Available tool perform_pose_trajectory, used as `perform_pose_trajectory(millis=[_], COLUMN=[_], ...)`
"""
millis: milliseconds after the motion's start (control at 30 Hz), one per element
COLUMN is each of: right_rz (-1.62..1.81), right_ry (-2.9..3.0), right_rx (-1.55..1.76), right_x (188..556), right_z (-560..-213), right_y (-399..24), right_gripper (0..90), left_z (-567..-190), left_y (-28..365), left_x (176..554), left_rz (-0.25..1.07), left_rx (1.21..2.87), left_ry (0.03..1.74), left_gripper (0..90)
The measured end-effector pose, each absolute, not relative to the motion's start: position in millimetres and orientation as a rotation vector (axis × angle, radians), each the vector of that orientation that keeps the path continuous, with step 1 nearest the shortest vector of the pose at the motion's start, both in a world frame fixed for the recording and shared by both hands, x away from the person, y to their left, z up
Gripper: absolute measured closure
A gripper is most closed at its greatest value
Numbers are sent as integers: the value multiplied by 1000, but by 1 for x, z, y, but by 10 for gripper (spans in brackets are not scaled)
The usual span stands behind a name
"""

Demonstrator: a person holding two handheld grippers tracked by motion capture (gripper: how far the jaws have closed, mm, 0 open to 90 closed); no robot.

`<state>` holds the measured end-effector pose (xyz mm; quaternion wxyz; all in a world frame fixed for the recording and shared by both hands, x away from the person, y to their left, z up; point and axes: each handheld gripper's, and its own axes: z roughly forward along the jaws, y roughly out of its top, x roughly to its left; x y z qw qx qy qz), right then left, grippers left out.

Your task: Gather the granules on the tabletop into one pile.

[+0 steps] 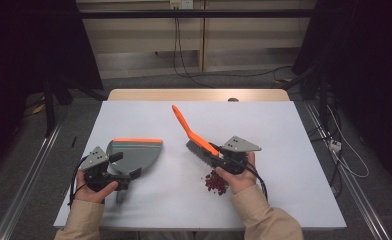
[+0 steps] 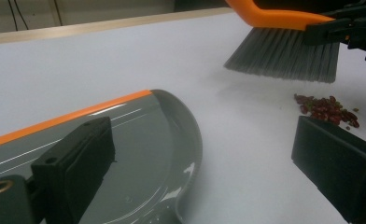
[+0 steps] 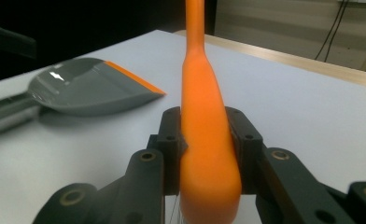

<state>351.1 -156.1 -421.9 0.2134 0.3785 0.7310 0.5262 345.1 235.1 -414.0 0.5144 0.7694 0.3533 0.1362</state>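
A white table [image 1: 284,150] carries a dustpan [image 1: 136,152] at nine o'clock and red beans [image 1: 215,182] near six.

Tan sleeves [image 1: 264,212], black tongs [image 1: 215,156], grey 3-cornered plates [image 1: 240,144], trailing black cables [image 1: 258,177]

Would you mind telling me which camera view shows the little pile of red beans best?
The left gripper view: the red beans lie close and unobstructed on the table, just below the brush bristles. In the high view they form a small dark-red patch beside the right hand, too small to tell apart.
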Motion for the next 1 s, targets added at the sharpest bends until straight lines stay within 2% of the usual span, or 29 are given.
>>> perform_pose_trajectory(millis=[200, 433, 700, 1000], right_rz=[1405, 1395, 1402, 1403], right_ry=[2023, 2070, 2064, 1969], right_rx=[1072, 1027, 1007, 1075], right_x=[353, 344, 331, 336], right_z=[-434, -445, -445, -433], right_y=[-183, -179, -181, -210], right_gripper=[710, 710, 710, 709], left_z=[-418, -420, -420, -424], left_y=[231, 230, 234, 238], left_x=[345, 345, 342, 339], left_rz=[308, 300, 306, 296], left_rx=[1886, 1885, 1894, 1911], left_ry=[851, 858, 879, 899], left_gripper=[53, 53, 54, 55])
